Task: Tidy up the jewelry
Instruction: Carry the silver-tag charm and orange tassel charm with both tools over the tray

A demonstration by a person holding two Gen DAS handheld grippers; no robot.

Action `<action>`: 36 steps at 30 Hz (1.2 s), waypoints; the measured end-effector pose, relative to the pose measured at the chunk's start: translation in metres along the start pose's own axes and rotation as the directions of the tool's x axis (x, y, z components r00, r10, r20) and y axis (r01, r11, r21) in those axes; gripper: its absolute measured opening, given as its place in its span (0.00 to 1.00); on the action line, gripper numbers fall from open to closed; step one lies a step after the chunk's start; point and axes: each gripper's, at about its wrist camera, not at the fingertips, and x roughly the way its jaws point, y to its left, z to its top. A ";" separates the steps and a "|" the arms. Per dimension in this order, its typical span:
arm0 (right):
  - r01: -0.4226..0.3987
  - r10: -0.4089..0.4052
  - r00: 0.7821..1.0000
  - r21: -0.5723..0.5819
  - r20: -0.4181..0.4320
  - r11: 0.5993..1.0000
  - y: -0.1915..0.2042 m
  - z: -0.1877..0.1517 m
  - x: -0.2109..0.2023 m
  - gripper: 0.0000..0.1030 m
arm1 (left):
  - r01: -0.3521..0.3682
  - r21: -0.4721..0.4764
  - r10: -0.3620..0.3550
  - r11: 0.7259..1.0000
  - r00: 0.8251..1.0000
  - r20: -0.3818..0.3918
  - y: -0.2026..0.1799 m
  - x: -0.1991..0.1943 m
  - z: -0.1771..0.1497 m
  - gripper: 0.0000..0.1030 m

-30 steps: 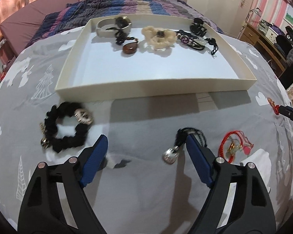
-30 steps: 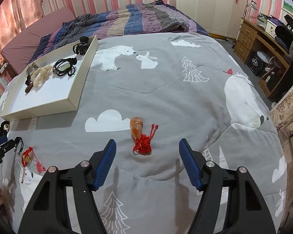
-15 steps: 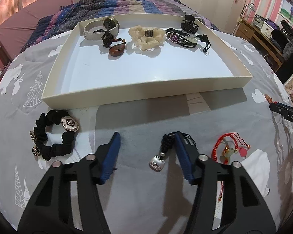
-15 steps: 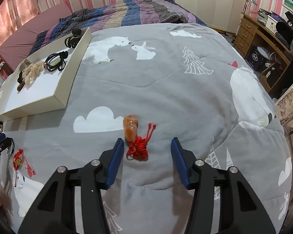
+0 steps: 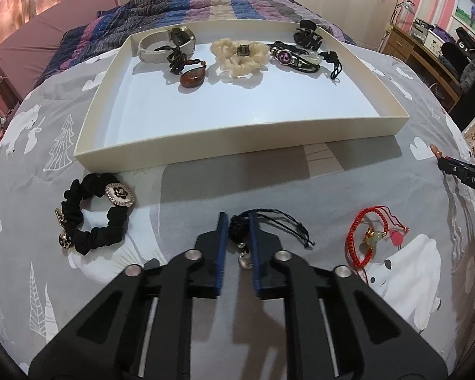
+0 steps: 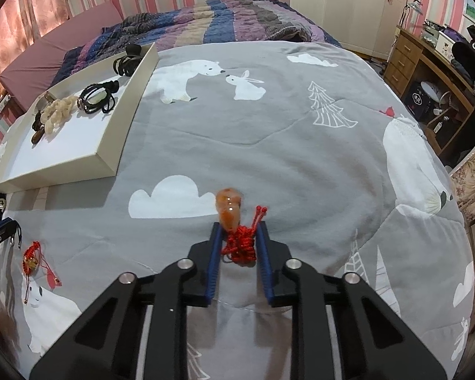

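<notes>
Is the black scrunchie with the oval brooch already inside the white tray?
No, the black scrunchie lies on the grey bedspread, outside the near wall of the white tray.

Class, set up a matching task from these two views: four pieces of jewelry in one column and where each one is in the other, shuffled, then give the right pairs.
Things:
1. black scrunchie
2. cream scrunchie
3. red cord of the orange pendant
4. red bracelet

Places:
A. inside the tray
B. between the fingers of the right hand-held gripper
C. on the bedspread, left of the left hand-held gripper
D. on the bedspread, right of the left hand-held gripper

Pairs: 1-C, 2-A, 3-B, 4-D
</notes>
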 end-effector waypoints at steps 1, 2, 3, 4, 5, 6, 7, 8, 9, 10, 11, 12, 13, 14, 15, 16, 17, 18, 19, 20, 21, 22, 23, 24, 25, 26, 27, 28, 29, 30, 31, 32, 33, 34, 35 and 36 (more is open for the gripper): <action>-0.001 0.001 1.000 0.001 0.000 1.000 0.000 0.000 0.000 0.17 | 0.004 -0.003 -0.004 1.000 1.000 -0.002 0.001 0.000 0.000 0.10; -0.001 0.001 1.000 0.002 0.000 1.000 0.000 0.000 0.000 0.16 | 0.006 -0.005 -0.006 1.000 1.000 -0.003 0.001 -0.001 -0.001 0.10; -0.002 0.002 1.000 0.005 -0.001 1.000 0.000 0.000 0.000 0.15 | 0.006 -0.005 -0.006 1.000 1.000 -0.004 0.002 -0.001 -0.001 0.10; -0.003 0.003 1.000 0.008 -0.001 1.000 0.000 0.000 0.000 0.13 | 0.004 -0.005 -0.004 1.000 1.000 -0.004 0.002 -0.001 -0.001 0.10; -0.004 0.004 1.000 0.009 -0.001 1.000 0.000 0.000 0.000 0.13 | 0.003 -0.006 -0.003 1.000 1.000 -0.004 0.002 -0.002 -0.001 0.10; -0.004 0.004 1.000 0.012 -0.001 1.000 0.000 0.000 -0.001 0.12 | 0.004 -0.007 -0.004 1.000 1.000 -0.005 0.003 -0.002 -0.002 0.09; -0.003 0.003 1.000 0.015 -0.002 1.000 0.000 0.000 -0.001 0.12 | 0.007 -0.012 -0.007 1.000 1.000 -0.007 0.004 -0.003 -0.003 0.09; -0.004 0.004 1.000 0.018 -0.002 1.000 0.000 0.000 -0.001 0.11 | 0.008 -0.015 -0.008 1.000 1.000 -0.008 0.005 -0.003 -0.003 0.09; -0.006 0.006 1.000 0.023 -0.001 1.000 0.000 0.000 -0.002 0.11 | 0.009 -0.017 -0.010 1.000 1.000 -0.008 0.006 -0.004 -0.003 0.09; -0.007 0.007 1.000 0.027 0.001 1.000 0.000 0.000 -0.003 0.11 | 0.012 -0.019 -0.012 1.000 1.000 -0.007 0.007 -0.005 -0.003 0.09; -0.009 0.009 1.000 0.031 0.002 0.999 0.000 0.000 -0.004 0.11 | 0.012 -0.020 -0.012 1.000 1.000 -0.006 0.007 -0.006 -0.003 0.09; -0.009 0.009 1.000 0.032 0.003 0.999 -0.001 0.000 -0.006 0.11 | 0.011 -0.020 -0.011 1.000 1.000 -0.004 0.008 -0.008 -0.003 0.09; -0.008 0.007 1.000 0.034 0.006 0.999 0.000 0.000 -0.007 0.10 | 0.010 -0.021 -0.010 1.000 1.000 -0.001 0.009 -0.010 -0.003 0.09; -0.006 0.006 1.000 0.035 0.008 0.999 0.000 0.000 -0.008 0.10 | 0.010 -0.023 -0.010 1.000 1.000 0.001 0.010 -0.012 -0.003 0.09; -0.005 0.005 1.000 0.035 0.012 0.999 0.001 0.000 -0.011 0.10 | 0.010 -0.027 -0.010 1.000 1.000 0.004 0.012 -0.013 -0.003 0.09; -0.004 0.003 1.000 0.036 0.017 0.999 0.002 0.001 -0.014 0.10 | 0.012 -0.033 -0.012 0.999 1.000 0.007 0.014 -0.015 -0.002 0.09; -0.003 0.002 1.000 0.036 0.023 0.999 0.003 0.002 -0.017 0.10 | 0.015 -0.040 -0.015 0.999 1.000 0.008 0.016 -0.017 -0.001 0.09; -0.003 0.002 1.000 0.034 0.026 0.999 0.005 0.003 -0.020 0.10 | 0.018 -0.044 -0.018 0.999 1.000 0.009 0.017 -0.018 0.000 0.09; -0.003 0.002 1.000 0.032 0.031 0.999 0.007 0.004 -0.023 0.10 | 0.023 -0.048 -0.023 0.999 1.000 0.011 0.018 -0.020 0.001 0.09; -0.003 0.002 0.999 0.027 0.040 1.000 0.011 0.005 -0.028 0.10 | 0.024 -0.048 -0.024 0.999 1.000 0.015 0.019 -0.022 0.002 0.09; -0.003 0.002 0.999 0.023 0.046 1.000 0.013 0.006 -0.031 0.10 | 0.024 -0.047 -0.023 0.999 1.000 0.021 0.020 -0.024 0.004 0.09; -0.005 0.004 0.999 0.018 0.053 1.000 0.016 0.008 -0.035 0.10 | 0.027 -0.048 -0.026 0.998 0.999 0.028 0.021 -0.027 0.006 0.09; -0.007 0.006 0.998 0.015 0.058 1.000 0.018 0.009 -0.038 0.10 | 0.030 -0.049 -0.028 0.998 0.999 0.032 0.021 -0.029 0.008 0.09; -0.011 0.010 0.998 0.009 0.066 1.000 0.023 0.012 -0.043 0.10 | 0.032 -0.052 -0.030 0.998 0.999 0.035 0.023 -0.031 0.010 0.09; -0.014 0.014 0.997 0.003 0.074 1.000 0.028 0.014 -0.047 0.10 | 0.036 -0.056 -0.034 0.998 0.999 0.040 0.024 -0.034 0.014 0.09; -0.019 0.019 0.997 -0.003 0.080 1.000 0.033 0.016 -0.050 0.10 | 0.044 -0.059 -0.041 0.997 0.998 0.045 0.026 -0.036 0.017 0.09; -0.024 0.026 0.996 -0.015 0.090 1.000 0.042 0.020 -0.055 0.10 | 0.052 -0.062 -0.049 0.997 0.998 0.050 0.027 -0.039 0.021 0.09; -0.028 0.029 0.995 -0.020 0.095 0.999 0.046 0.021 -0.058 0.10 | 0.056 -0.065 -0.052 0.996 0.997 0.058 0.029 -0.043 0.026 0.09; -0.036 0.039 0.994 -0.028 0.102 0.999 0.054 0.026 -0.062 0.10 | 0.055 -0.064 -0.051 0.996 0.996 0.067 0.030 -0.047 0.032 0.09; -0.045 0.048 0.993 -0.033 0.106 0.998 0.059 0.028 -0.065 0.10 | 0.056 -0.063 -0.051 0.996 0.996 0.076 0.031 -0.050 0.036 0.09; -0.060 0.064 0.992 -0.038 0.113 0.997 0.066 0.033 -0.068 0.10 | 0.056 -0.062 -0.051 0.996 0.995 0.087 0.033 -0.054 0.041 0.09; -0.068 0.073 0.990 -0.042 0.117 0.997 0.071 0.036 -0.070 0.10 | 0.057 -0.064 -0.050 0.996 0.994 0.098 0.035 -0.059 0.047 0.09; -0.079 0.085 0.989 -0.050 0.122 0.996 0.080 0.042 -0.073 0.10 | 0.055 -0.064 -0.047 0.996 0.992 0.113 0.037 -0.065 0.054 0.09; -0.088 0.095 0.988 -0.058 0.125 0.994 0.087 0.047 -0.074 0.10 | 0.053 -0.063 -0.044 0.997 0.991 0.125 0.039 -0.069 0.060 0.09; -0.095 0.102 0.987 -0.065 0.127 0.993 0.094 0.051 -0.076 0.10 | 0.051 -0.061 -0.042 0.997 0.990 0.135 0.041 -0.073 0.065 0.09; -0.101 0.110 0.985 -0.072 0.132 0.992 0.104 0.057 -0.077 0.10 | 0.047 -0.057 -0.038 0.997 0.988 0.146 0.043 -0.076 0.071 0.09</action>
